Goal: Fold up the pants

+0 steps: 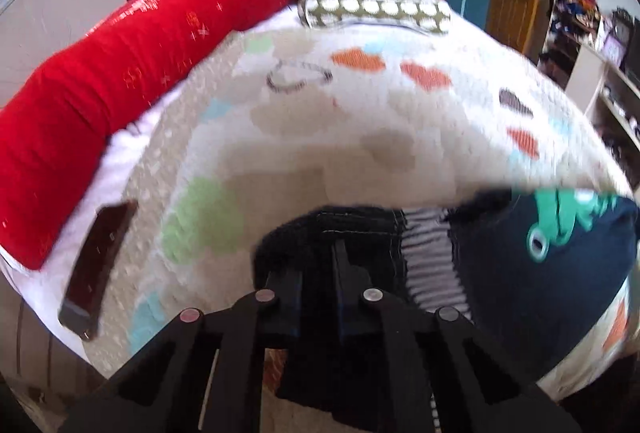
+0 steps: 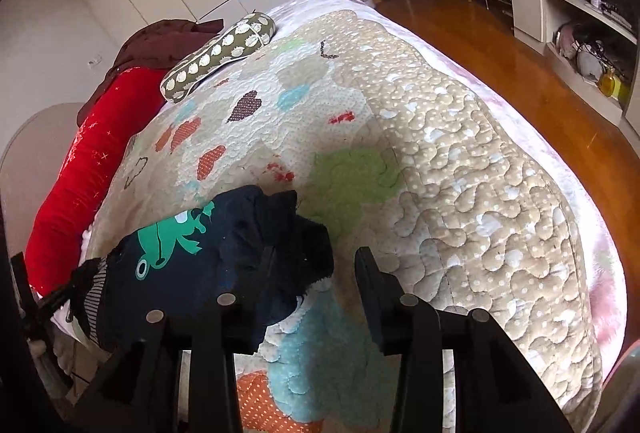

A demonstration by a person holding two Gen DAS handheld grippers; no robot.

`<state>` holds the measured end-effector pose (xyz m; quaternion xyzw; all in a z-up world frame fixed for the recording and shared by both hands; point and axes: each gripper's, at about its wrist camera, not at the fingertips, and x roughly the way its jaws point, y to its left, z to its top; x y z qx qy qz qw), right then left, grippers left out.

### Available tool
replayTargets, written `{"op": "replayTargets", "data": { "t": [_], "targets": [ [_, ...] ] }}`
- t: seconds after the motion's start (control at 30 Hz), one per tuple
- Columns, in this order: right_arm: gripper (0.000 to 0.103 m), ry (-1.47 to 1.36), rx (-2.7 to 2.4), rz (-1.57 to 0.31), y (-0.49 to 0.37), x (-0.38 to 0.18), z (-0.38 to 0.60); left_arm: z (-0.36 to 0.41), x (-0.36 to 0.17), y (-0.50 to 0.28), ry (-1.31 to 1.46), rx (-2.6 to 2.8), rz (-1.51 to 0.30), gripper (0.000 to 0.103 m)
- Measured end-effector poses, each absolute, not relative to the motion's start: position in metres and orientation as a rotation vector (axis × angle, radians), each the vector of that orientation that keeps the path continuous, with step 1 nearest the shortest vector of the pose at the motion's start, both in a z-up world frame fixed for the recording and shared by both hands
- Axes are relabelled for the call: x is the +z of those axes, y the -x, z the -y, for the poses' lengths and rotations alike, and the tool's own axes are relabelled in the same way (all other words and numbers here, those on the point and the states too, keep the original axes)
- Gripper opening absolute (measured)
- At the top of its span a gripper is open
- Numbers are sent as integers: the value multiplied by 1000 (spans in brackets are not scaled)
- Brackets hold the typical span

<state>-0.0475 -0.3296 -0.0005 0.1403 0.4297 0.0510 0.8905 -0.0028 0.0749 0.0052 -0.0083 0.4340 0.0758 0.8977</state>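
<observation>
The pants (image 2: 192, 273) lie bunched on the quilt (image 2: 460, 161) near the close edge of the bed, dark navy with a green frog print (image 2: 172, 237) facing up and a black-and-white striped waistband (image 1: 430, 265) at one end. In the right wrist view they sit at about 8 o'clock of the frame; in the left wrist view they fill the area from 6 to 4 o'clock.

The left gripper (image 1: 338, 253) has its 2 fingers pressed together on the dark hem of the pants just beside the striped band, with cloth pinched between them. The right gripper (image 2: 316, 265) stands with its fingers spread wide apart. Its left finger rests against the crumpled dark cloth, while its right finger (image 2: 374, 285) hangs over bare quilt, touching nothing that can be seen.

A long red bolster (image 2: 76, 185) runs along the far side of the bed at 9 to 10 o'clock, with a brown cloth (image 2: 160, 41) heaped at its far end. A small olive pillow with white dots (image 2: 216, 55) lies on the quilt at 11 o'clock in the right wrist view. A dark phone (image 1: 98, 265) lies on the white sheet at 8 o'clock in the left wrist view, between the bolster and the quilt. Wooden floor (image 2: 500, 45) and open shelves (image 2: 580, 13) show at 1 to 2 o'clock.
</observation>
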Motion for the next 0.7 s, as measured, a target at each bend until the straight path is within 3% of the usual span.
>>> {"op": "replayTargets", "data": {
  "t": [0.4, 0.7],
  "targets": [
    [49, -297, 168, -883, 43, -1, 308, -119, -50, -30, 238, 206, -943, 17],
    [64, -361, 117, -863, 32, -8, 312, -119, -56, -38, 212, 221, -955, 23]
  ]
}}
